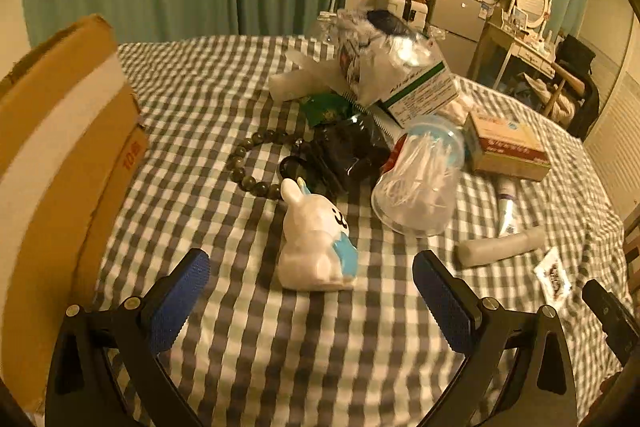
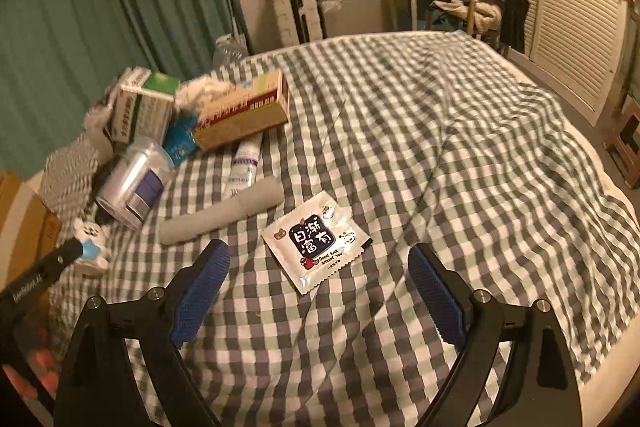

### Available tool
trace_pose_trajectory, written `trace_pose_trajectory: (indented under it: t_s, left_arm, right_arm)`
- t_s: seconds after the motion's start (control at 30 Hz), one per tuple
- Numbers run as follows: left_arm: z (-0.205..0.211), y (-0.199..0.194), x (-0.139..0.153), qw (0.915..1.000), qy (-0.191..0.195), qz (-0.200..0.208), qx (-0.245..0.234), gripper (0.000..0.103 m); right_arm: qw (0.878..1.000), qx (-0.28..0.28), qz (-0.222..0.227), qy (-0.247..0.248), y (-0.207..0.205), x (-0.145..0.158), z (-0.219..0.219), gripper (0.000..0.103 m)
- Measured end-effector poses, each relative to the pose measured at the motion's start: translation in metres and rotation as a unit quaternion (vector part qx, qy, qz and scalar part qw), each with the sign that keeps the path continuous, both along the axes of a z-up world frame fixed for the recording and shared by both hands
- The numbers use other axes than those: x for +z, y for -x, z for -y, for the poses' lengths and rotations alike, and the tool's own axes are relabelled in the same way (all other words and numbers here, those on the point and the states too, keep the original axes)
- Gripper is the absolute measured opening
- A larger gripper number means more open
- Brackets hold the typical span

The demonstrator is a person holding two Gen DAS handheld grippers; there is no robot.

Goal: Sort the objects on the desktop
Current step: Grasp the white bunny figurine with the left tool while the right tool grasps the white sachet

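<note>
Your left tongs [image 1: 311, 303] stand open and empty, the rabbit [image 1: 316, 239] lying just ahead between them; your right tongs [image 2: 319, 291], open too, face the sachet [image 2: 316, 241].

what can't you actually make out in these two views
- Cardboard box, left wrist view: cut off by the left edge; its inside is hidden.
- Black item, left wrist view: dark, partly behind the clear tub; cannot be identified.
- Print on the medicine boxes, both views: too small and blurred to read.
- Rabbit figure, right wrist view: partly covered by the left gripper's fingers.
</note>
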State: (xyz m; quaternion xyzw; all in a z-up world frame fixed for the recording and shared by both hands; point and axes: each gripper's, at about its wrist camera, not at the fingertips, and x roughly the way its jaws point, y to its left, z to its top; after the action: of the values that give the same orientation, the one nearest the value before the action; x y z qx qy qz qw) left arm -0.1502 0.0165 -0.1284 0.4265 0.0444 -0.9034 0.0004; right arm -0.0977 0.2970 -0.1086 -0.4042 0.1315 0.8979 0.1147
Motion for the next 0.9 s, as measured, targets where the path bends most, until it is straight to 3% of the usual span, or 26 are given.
trace_pose_trajectory:
  t_s: [0.5, 0.53, 0.67, 0.73, 0.8, 0.9]
  left_arm:
    - [-0.002, 0.031, -0.027, 0.9999, -0.010, 0.004, -0.003, 0.102]
    - [-0.002, 0.032, -0.029, 0.9999, -0.012, 0.005, -0.003, 0.100]
    - [0.002, 0.036, -0.038, 0.9997, 0.001, 0.022, 0.012, 0.076]
    - [0.005, 0.035, -0.039, 0.9997, -0.005, 0.018, 0.012, 0.071]
    - [0.008, 0.034, -0.037, 0.9998, -0.013, 0.016, 0.009, 0.051]
    - [0.011, 0.033, -0.035, 0.9996, -0.019, 0.021, 0.004, 0.051]
  right_arm:
    - [0.999, 0.012, 0.039, 0.013, 0.046, -0.040, -0.011, 0.091]
    - [0.999, 0.016, 0.039, 0.008, 0.047, -0.041, -0.009, 0.091]
    - [0.999, 0.019, 0.042, -0.002, 0.050, -0.045, -0.006, 0.090]
    - [0.999, 0.018, 0.043, -0.013, 0.050, -0.045, -0.006, 0.077]
    - [0.999, 0.020, 0.046, -0.014, 0.048, -0.045, -0.007, 0.067]
    - [0.998, 0.017, 0.050, -0.016, 0.047, -0.044, -0.007, 0.058]
